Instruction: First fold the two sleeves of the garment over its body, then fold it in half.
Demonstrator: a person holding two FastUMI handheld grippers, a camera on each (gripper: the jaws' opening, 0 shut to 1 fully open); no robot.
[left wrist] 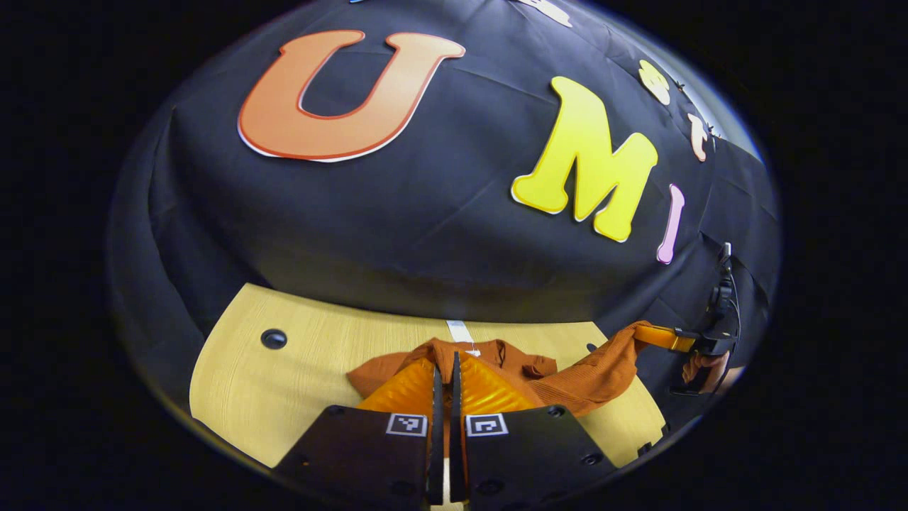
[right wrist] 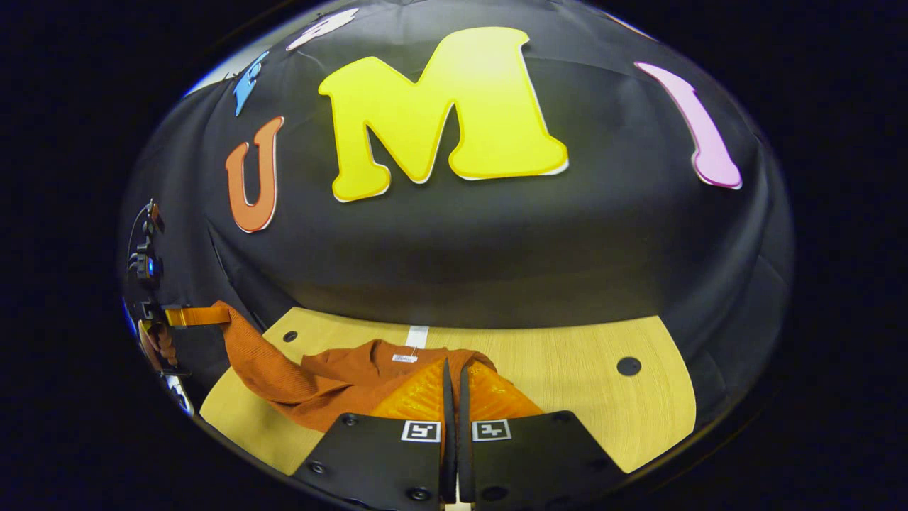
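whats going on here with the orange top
A person works over a wooden table with two tools. The left hand-held gripper and the right hand-held gripper are each shut on a part of the rust-orange sweater, holding it up at both sides. The sweater looks bunched, with no neat fold yet.

Garment [right wrist: 333,383] lies bunched on desk [right wrist: 567,376], booth wall behind; one end lifted past desk edge.

We see each tool's [left wrist: 445,369] dark base plates at six o'clock, studded with round screws and carrying small square black-and-white markers; our other tool [right wrist: 445,372] matches, with black cables trailing.
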